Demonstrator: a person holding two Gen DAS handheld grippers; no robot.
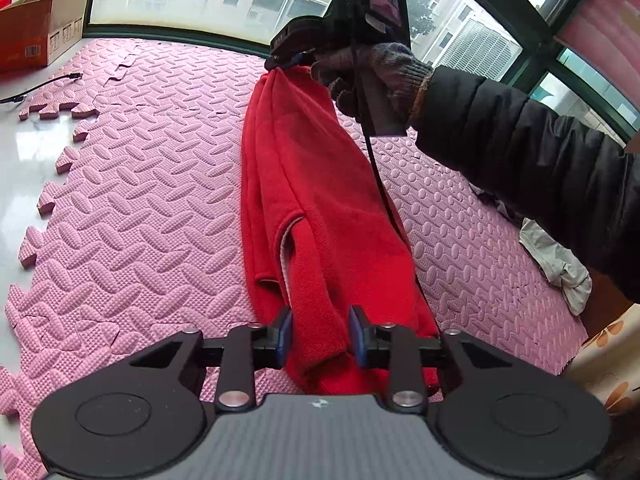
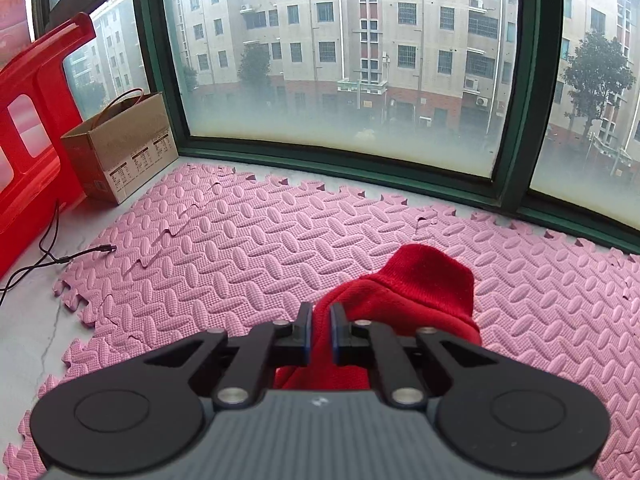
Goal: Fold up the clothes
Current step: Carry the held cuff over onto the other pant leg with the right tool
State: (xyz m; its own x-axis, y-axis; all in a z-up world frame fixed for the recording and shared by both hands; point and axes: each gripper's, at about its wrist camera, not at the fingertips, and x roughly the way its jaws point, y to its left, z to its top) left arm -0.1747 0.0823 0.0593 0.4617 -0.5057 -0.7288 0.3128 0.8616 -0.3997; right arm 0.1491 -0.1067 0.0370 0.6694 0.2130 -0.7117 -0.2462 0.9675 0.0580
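Red garment [image 1: 320, 200] stretched in a long, narrow fold over the pink foam mat [image 1: 140, 200], spanning from one gripper to the other. Near end bunched between the fingers [image 1: 286, 332] of the left gripper [image 1: 322, 334], clamped there. Far end pinched by the right gripper [image 2: 319, 330], fingers [image 2: 305, 328] clenched tight on a gathered edge, ribbed cuff [image 2: 430, 280] jutting out just beyond. Gloved hand [image 1: 372, 76] wrapped around that right gripper's handle.
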